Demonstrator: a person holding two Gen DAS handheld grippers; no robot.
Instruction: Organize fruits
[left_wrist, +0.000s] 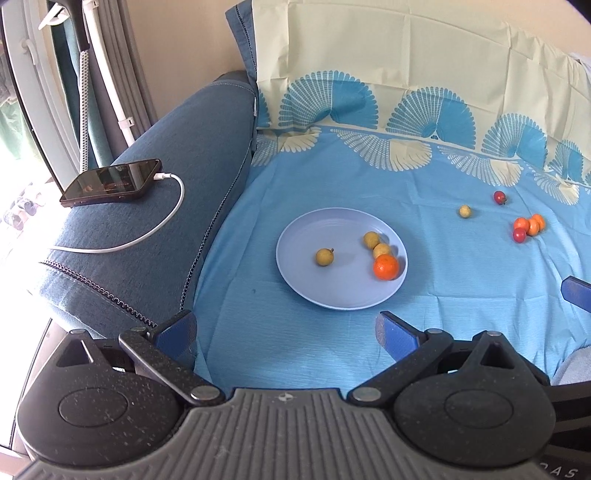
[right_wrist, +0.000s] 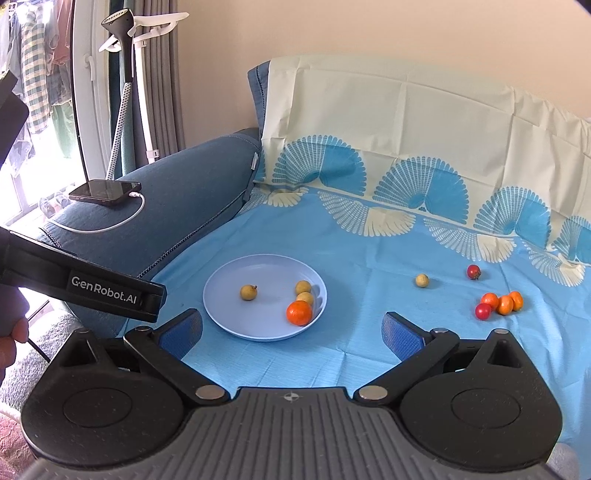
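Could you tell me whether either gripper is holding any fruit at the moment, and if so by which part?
Nothing is held: the left gripper and right gripper both stand open and empty.

Phone (left_wrist: 112, 181) charging on blue sofa arm (left_wrist: 155, 229), patterned cloth (left_wrist: 332, 177)

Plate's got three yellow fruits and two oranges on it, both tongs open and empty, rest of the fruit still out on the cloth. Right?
Not quite: the plate holds three yellow fruits but only one orange, as the left wrist view shows. Both the left tongs and right tongs are open and empty, and the rest of the fruit lies on the cloth.
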